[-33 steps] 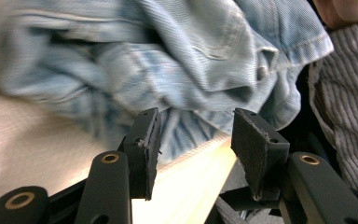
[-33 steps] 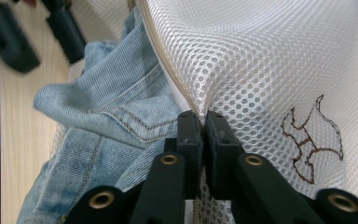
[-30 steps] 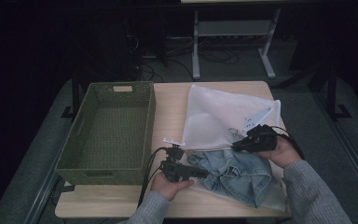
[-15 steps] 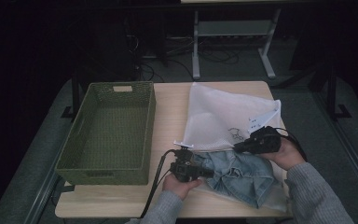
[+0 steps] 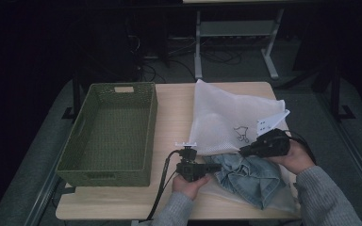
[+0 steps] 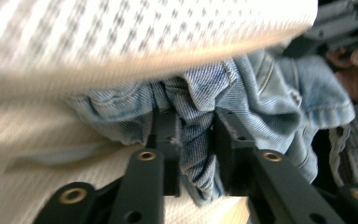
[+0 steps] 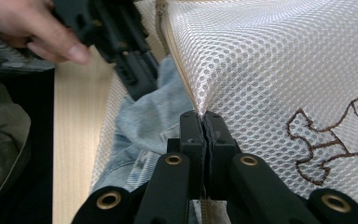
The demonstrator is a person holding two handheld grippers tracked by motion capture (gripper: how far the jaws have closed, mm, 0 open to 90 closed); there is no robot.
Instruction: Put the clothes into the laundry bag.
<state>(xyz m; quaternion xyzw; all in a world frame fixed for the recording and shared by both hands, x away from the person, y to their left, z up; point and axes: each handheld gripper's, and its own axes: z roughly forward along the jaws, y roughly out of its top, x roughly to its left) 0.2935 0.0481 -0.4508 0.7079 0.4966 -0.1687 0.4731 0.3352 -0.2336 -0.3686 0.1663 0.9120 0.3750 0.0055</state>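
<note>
Item 1: mesh laundry bag (image 5: 226,117), white, w/ embroidered dog motif, lying on tabletop (image 5: 174,108) right of centre. Its near edge is lifted off the lower layer, prob. to keep the mouth open so the garment can go in.

Item 2: denim garment (image 5: 250,176), light blue, crumpled at front right of tabletop, partly under the raised bag edge and resting on the bag's lower layer. Judged about halfway in.

Item 3: right gripper (image 7: 204,122). Fingers pressed together on the bag's zip-side edge, pinching a peak of mesh and holding it up like a tent flap. In high view it sits at the bag's near rim (image 5: 242,151), just above the denim.

Item 4: left gripper (image 6: 195,128). Fingers partly closed on a bunched fold of denim; cloth fills the gap between them (firm hold, not slack). Points toward the bag mouth, so prob. feeding the garment inward. Seen from above at (image 5: 216,167).

Item 5: green woven basket (image 5: 111,136), left side of tabletop, nothing in it, well apart from both grippers.
</note>
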